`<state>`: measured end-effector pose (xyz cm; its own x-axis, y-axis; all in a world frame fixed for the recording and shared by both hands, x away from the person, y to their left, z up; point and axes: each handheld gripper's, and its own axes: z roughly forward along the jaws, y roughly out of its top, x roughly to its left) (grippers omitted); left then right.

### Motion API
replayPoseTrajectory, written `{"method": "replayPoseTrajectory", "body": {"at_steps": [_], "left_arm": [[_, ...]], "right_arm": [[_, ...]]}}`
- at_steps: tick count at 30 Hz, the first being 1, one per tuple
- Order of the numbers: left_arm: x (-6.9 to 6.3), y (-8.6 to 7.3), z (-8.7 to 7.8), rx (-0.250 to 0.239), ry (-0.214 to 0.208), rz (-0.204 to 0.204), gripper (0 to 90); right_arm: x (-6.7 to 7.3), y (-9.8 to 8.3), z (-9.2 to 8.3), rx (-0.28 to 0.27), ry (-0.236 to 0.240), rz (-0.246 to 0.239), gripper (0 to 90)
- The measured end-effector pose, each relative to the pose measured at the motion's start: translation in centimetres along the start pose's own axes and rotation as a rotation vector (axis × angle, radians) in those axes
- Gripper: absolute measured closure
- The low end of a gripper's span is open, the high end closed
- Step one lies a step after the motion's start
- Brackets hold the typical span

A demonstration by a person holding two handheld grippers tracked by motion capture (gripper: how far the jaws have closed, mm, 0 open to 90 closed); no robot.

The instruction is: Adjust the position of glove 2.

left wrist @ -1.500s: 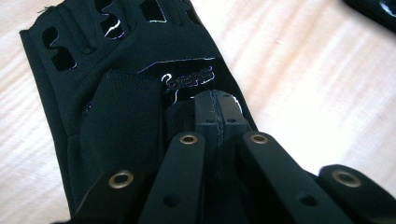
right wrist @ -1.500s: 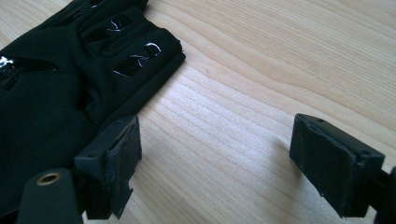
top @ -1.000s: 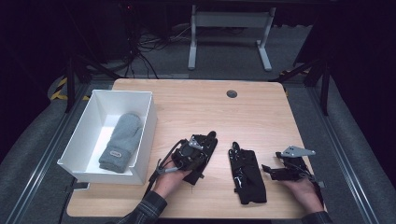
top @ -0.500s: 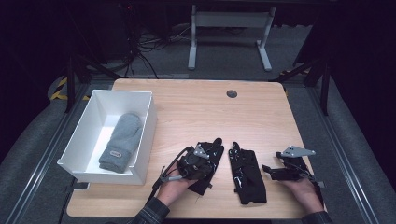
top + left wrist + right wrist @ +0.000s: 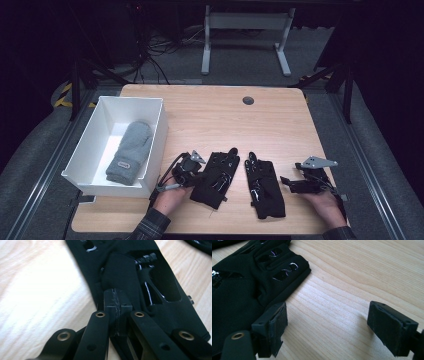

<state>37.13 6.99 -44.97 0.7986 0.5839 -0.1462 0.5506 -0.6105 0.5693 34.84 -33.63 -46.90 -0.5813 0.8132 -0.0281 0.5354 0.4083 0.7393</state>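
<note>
Two black gloves lie side by side near the table's front edge. My left gripper [image 5: 201,171] [image 5: 116,297] lies low over the left glove [image 5: 219,181] [image 5: 160,290]. Its jaws have just closed and now pinch a raised fold of the glove's fabric. My right gripper [image 5: 286,181] [image 5: 327,322] rests on the wood just right of the right glove [image 5: 264,189] [image 5: 239,295]. It is open, with bare table between its pads and its left pad [image 5: 274,327] close to the glove's cuff edge.
A white bin [image 5: 159,120] stands at the table's left edge with a grey mitten [image 5: 129,152] inside. A round cable hole [image 5: 248,100] sits near the far edge of the wooden table [image 5: 210,120]. A desk frame stands on the floor beyond.
My left hand slid right onto the left glove, then drew back left a little, and the glove now lies slightly nearer the front edge. The right hand has kept still.
</note>
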Motion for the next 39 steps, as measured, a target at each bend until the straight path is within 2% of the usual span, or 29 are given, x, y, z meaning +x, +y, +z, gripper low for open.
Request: {"method": "replayPoseTrajectory", "body": {"at_steps": [5,11,13,17,19,22,28,30,32,34,37,39], "left_arm": [[-1.0,0.1,0.5,0.004,-0.049,0.017,89.2],[-1.7,0.3,0.7,0.003,-0.068,0.033,88.7],[-1.5,0.4,0.4,-0.009,-0.052,0.039,84.5],[-0.5,0.8,-0.2,-0.049,-0.011,0.017,78.0],[0.2,0.9,0.0,-0.054,-0.005,0.005,75.1],[0.4,1.0,0.5,-0.052,0.004,0.001,71.3],[0.2,1.1,1.2,-0.04,0.007,0.004,70.7],[0.1,1.1,1.4,-0.037,0.009,0.002,73.2],[0.0,1.1,1.5,-0.037,0.009,-0.003,79.7],[-0.1,1.1,1.5,-0.035,0.01,-0.007,80.9],[-0.2,1.1,1.5,-0.041,0.011,-0.026,83.9],[-0.1,1.1,1.5,-0.04,0.002,-0.042,85.0]], "right_arm": [[0.0,0.0,0.0,0.0,0.0,0.0,17.1],[0.0,0.0,0.0,0.0,0.0,0.0,17.1],[0.0,0.0,0.0,0.0,0.0,0.0,17.1],[0.0,0.0,0.0,0.0,0.0,0.0,17.0],[0.0,0.0,0.0,0.0,0.0,0.0,17.0],[0.0,0.0,0.0,0.0,0.0,-0.001,17.0],[0.0,0.0,0.0,0.001,-0.002,-0.002,17.0],[0.0,0.0,0.0,0.0,0.0,-0.001,17.0],[0.0,0.0,0.0,0.0,0.001,-0.002,17.1],[0.0,0.0,0.0,0.0,0.001,-0.002,17.9],[-0.1,0.1,-0.5,0.001,0.031,-0.01,36.5],[0.0,0.3,-1.1,-0.006,0.077,-0.009,56.8]]}}
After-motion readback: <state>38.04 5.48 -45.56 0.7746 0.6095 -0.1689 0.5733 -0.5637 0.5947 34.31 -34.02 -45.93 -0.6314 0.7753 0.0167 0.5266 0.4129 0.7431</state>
